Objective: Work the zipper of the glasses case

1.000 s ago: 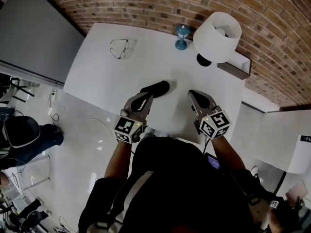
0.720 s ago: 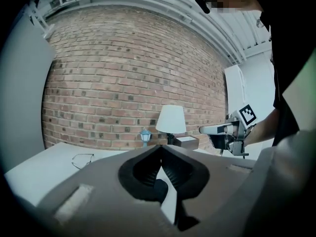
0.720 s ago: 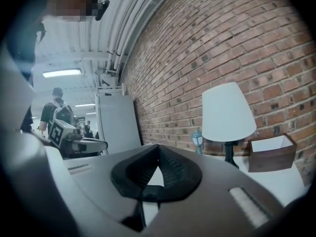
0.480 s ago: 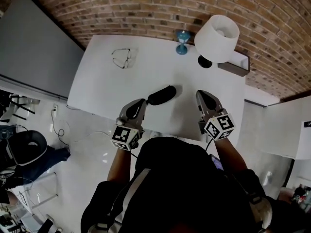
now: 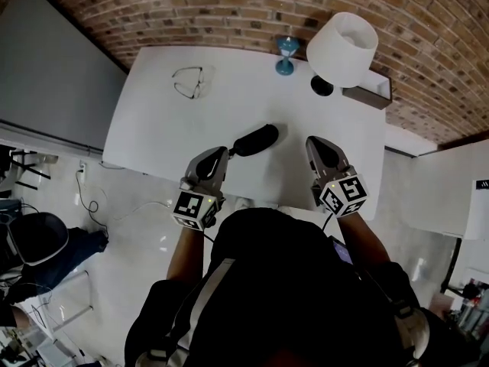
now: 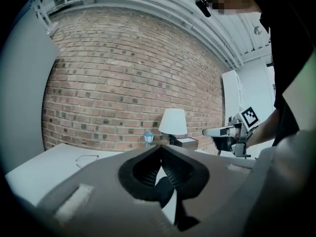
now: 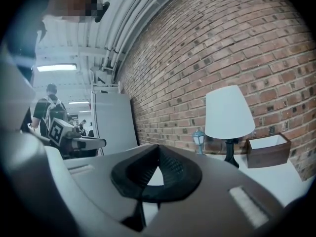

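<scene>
The black glasses case (image 5: 255,139) lies slantwise on the white table (image 5: 160,128), a little back from its near edge. My left gripper (image 5: 223,154) is shut, its tip just off the case's near-left end; I see nothing pinched between the tips. In the left gripper view the jaws (image 6: 160,148) meet at the tips, and the dark case (image 6: 163,190) shows through the gap below them. My right gripper (image 5: 312,141) hovers to the right of the case, apart from it. It is shut and holds nothing, as the right gripper view (image 7: 158,147) also shows.
A pair of glasses (image 5: 189,81) lies at the table's far left. A small blue hourglass (image 5: 287,55), a white lamp (image 5: 343,48) and a brown box (image 5: 366,96) stand along the brick wall. The table's near edge is just under both grippers.
My left gripper has drawn back a little toward the table's near edge, from over the case's end to just off it. The right gripper has turned slightly. The case lies much as before.
</scene>
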